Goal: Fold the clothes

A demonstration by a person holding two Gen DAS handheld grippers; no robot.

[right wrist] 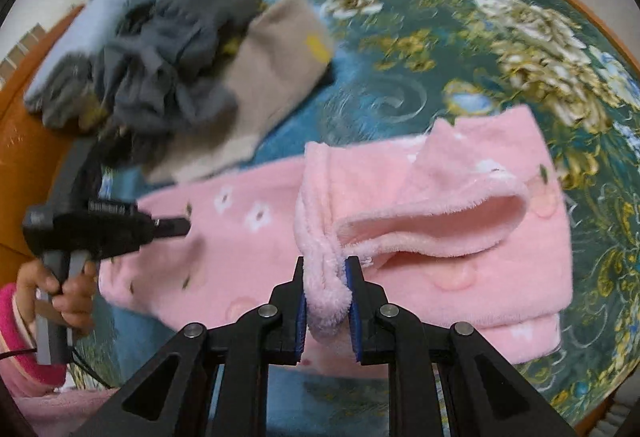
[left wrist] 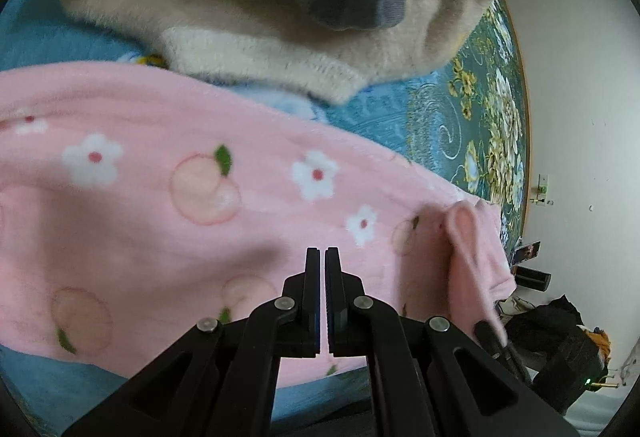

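Floral bedspread (right wrist: 460, 49): teal with gold and white blooms, the largest thing I see, bearing everything else.

Pink fleece garment (left wrist: 168, 197): flower and peach print, spread across the bedspread, part doubled over itself.

Beige fuzzy garment (left wrist: 260, 25): beyond the pink one, a grey garment (right wrist: 160, 49) heaped on it.

My right gripper (right wrist: 326, 277): clenched on a bunched pink edge.

My left gripper (left wrist: 323, 257): fingers together, gripping nothing, over the fleece; its white lettering is blurred and unreadable.
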